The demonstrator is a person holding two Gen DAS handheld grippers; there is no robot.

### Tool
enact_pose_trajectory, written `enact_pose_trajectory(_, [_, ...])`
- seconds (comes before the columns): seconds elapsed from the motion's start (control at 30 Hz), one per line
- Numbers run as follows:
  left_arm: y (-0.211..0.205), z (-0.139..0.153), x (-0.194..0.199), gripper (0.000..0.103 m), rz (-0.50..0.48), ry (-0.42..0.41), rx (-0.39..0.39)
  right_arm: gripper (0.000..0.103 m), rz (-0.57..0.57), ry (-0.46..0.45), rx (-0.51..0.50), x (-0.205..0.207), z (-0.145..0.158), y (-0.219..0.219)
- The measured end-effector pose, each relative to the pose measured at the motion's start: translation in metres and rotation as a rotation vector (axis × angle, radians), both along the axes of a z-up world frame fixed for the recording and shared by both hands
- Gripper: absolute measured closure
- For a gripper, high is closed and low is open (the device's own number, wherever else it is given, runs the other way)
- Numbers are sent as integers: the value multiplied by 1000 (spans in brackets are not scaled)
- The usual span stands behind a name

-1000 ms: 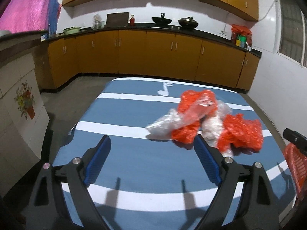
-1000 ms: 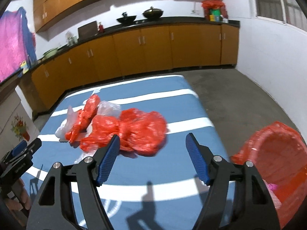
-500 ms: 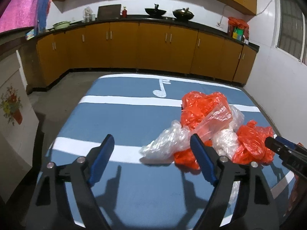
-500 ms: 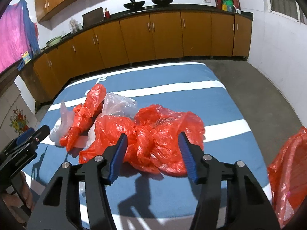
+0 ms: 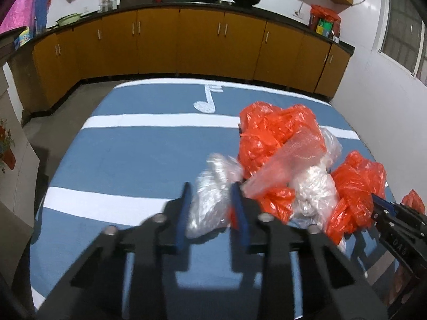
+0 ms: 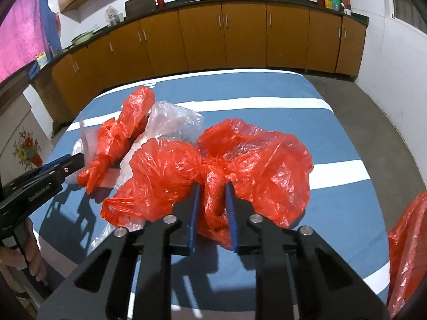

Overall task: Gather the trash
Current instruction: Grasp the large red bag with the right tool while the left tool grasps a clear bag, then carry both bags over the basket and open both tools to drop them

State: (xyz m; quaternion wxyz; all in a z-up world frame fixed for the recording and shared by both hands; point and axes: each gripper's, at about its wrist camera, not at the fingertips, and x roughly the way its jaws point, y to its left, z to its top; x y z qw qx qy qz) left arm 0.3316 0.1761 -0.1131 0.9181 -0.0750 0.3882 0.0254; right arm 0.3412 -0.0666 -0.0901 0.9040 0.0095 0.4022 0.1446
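My left gripper (image 5: 210,200) just closed, pinching clear plastic bag (image 5: 210,194); right gripper (image 6: 212,194) just closed, clamping red bag (image 6: 226,165), near table's (image 6: 333,200) near edge.

My right gripper (image 6: 212,186): jaws just closed in, pinching a twisted neck of the red plastic bag (image 6: 256,170) on the blue striped counter (image 6: 333,200). Left of it: a second red bag (image 6: 125,130), knotted, touching a clear bag (image 6: 173,120). My left gripper (image 6: 72,164) reaches in at the pile's left edge; its grip I cannot tell. Far right edge: more red plastic (image 6: 408,245), possibly a lined bin. Background: orange cabinets (image 6: 240,40).
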Motion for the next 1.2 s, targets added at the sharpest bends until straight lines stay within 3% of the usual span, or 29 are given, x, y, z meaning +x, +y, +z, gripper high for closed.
enact_pose_trajectory(0.17, [-3, 1, -6, 85, 3, -10, 12, 89, 0, -6, 12, -6, 5, -6])
enact_pose_trajectory(0.7, [-6, 31, -47, 86, 24, -70, -13, 93, -25, -72, -23, -43, 28, -39])
enact_pose_trajectory(1.2, [-86, 88, -77, 86, -159, -179, -48, 93, -146, -193, -16, -90, 68, -105])
